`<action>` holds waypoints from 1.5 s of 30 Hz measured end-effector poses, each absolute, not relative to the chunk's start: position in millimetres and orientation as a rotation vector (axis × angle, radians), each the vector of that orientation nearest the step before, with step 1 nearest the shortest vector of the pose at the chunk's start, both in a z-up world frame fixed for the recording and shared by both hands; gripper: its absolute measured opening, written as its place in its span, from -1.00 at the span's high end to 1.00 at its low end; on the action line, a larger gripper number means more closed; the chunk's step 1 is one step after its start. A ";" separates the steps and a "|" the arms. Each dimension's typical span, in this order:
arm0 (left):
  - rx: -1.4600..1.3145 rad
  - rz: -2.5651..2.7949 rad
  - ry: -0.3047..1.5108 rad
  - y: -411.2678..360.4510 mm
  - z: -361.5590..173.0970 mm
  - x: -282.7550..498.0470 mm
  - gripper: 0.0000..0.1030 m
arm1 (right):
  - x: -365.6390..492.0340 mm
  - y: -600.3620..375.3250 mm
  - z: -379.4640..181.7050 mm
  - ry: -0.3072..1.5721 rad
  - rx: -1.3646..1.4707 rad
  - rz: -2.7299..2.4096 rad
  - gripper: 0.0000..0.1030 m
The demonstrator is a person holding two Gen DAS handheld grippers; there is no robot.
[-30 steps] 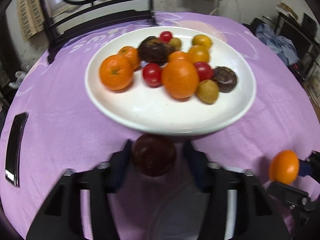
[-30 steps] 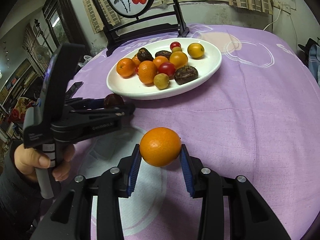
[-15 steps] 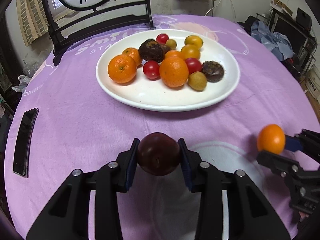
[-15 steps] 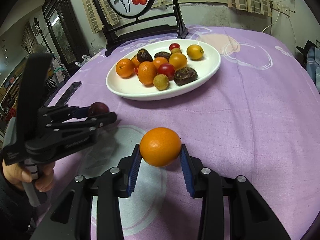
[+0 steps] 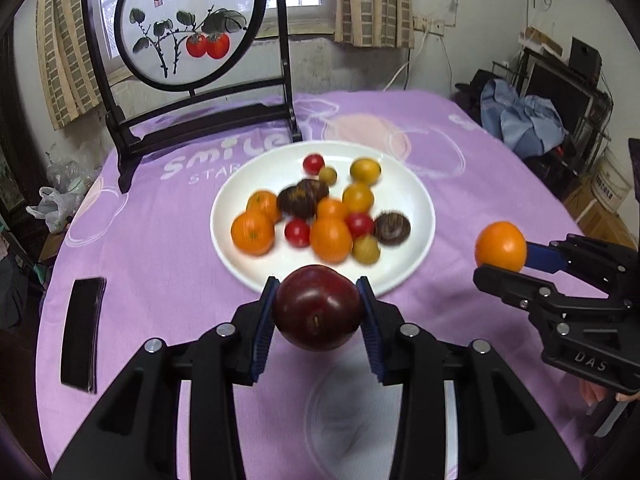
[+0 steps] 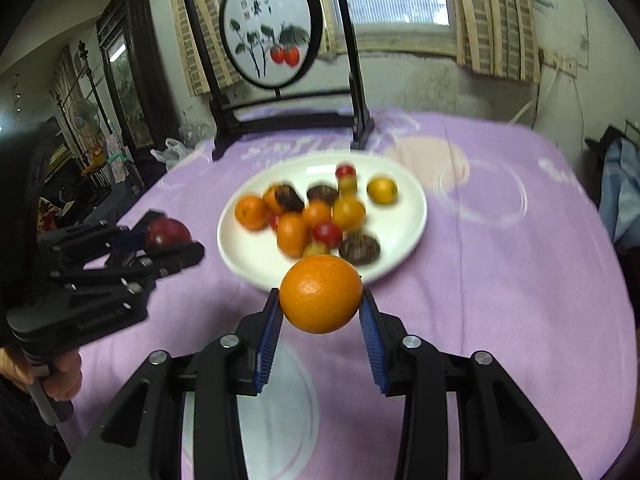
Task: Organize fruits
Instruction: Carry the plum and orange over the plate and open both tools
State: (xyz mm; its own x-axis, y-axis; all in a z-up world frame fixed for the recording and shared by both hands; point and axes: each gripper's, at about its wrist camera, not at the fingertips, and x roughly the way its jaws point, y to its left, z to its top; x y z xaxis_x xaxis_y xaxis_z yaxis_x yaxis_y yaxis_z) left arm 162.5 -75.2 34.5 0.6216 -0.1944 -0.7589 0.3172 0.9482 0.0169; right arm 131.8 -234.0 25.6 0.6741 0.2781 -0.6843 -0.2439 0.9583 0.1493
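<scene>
A white plate (image 5: 416, 208) (image 6: 404, 208) holds several oranges, cherry tomatoes, yellow fruits and dark fruits on the purple tablecloth. My left gripper (image 5: 318, 308) is shut on a dark red plum (image 5: 316, 308), held in the air short of the plate's near rim. It also shows in the right wrist view (image 6: 168, 236). My right gripper (image 6: 320, 296) is shut on an orange (image 6: 320, 294), held above the cloth near the plate's front rim. The orange also shows in the left wrist view (image 5: 500, 246), right of the plate.
A dark framed screen with a painted persimmon panel (image 5: 184, 28) stands at the table's far edge behind the plate. A black phone (image 5: 82, 336) lies on the cloth at the left. Clutter and blue cloth (image 5: 520, 120) sit beyond the table's right side.
Both grippers have risen and pulled back from the plate, each still holding its fruit. The plate now looks smaller and farther, and the screen has come into view.
</scene>
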 end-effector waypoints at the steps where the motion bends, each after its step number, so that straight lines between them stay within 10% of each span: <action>1: 0.145 -0.299 0.852 -76.8 36.3 170.3 0.26 | 137.6 -232.8 30.0 0.764 0.042 0.294 0.23; 27: 0.122 -0.148 0.933 -90.8 -13.1 330.9 0.23 | 290.0 -209.9 -25.1 0.867 0.032 0.234 0.22; 32: 0.104 -0.083 0.940 -84.9 -14.3 327.8 -0.51 | 283.0 -210.9 -23.3 0.835 0.014 0.200 -0.12; 45: 0.069 -0.102 0.943 -75.4 -8.5 282.5 -0.65 | 235.5 -210.6 -9.3 0.815 -0.039 0.217 -0.19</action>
